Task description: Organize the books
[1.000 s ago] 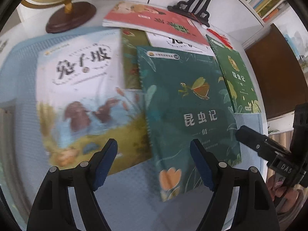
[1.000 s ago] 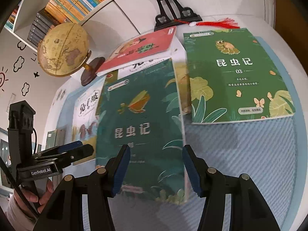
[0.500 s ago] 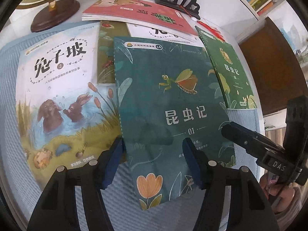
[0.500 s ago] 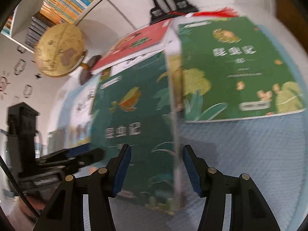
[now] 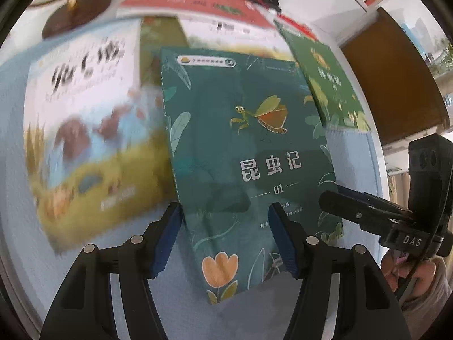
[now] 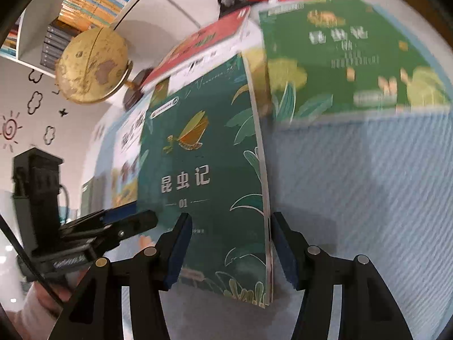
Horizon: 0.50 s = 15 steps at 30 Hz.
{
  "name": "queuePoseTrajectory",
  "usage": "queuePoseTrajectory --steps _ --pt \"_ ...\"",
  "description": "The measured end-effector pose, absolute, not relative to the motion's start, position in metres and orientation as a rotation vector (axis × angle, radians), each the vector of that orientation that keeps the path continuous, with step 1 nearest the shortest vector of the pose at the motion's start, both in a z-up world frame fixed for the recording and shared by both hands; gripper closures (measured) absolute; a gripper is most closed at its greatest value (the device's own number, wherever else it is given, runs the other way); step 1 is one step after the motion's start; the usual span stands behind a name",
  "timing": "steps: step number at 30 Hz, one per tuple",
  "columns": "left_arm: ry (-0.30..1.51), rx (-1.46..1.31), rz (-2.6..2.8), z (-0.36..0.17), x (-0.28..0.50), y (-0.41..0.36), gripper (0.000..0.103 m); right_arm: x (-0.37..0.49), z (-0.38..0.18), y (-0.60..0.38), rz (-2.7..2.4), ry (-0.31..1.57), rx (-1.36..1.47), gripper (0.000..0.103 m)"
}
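Currently logged: dark green book 01 (image 5: 249, 153), thin, floppy paperback, glossy and likely slippery; I judge its lower edge the best hold. It lies on the blue mat (image 6: 368, 198), both my left hand-held gripper (image 5: 225, 239) and right hand-held gripper (image 6: 230, 248) spread astride it, neither pinching. Books counted: at least five visible, overlapping. Globe (image 6: 92, 66): one.

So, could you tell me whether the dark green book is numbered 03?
No, the dark green book shows 01 beneath its title.
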State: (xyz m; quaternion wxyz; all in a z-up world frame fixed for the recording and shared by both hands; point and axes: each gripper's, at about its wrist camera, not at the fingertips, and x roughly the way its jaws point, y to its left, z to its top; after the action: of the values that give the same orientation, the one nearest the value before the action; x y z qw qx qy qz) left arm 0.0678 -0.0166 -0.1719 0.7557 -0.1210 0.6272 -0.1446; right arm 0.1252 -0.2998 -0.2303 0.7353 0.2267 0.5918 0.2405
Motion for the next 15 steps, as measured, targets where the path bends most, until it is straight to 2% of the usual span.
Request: queuePoseTrajectory --steps 6,8,10,15 --pt "1.448 -0.298 -0.353 -0.180 0.008 0.007 0.044 0.068 -0.232 -0.284 0.622 1.381 0.510 0.047" --pt "1.441 -0.326 -0.367 -0.182 0.003 0.016 0.052 0.055 -0.235 -0.287 0.636 1.374 0.550 0.047" --pt "1.448 -0.338 -0.365 -0.183 0.008 0.021 0.059 0.054 -0.239 -0.293 0.633 1.355 0.593 0.053" --pt "1.414 -0.363 -0.363 -0.183 0.031 0.024 0.063 0.078 -0.241 -0.288 0.632 1.339 0.585 0.056"
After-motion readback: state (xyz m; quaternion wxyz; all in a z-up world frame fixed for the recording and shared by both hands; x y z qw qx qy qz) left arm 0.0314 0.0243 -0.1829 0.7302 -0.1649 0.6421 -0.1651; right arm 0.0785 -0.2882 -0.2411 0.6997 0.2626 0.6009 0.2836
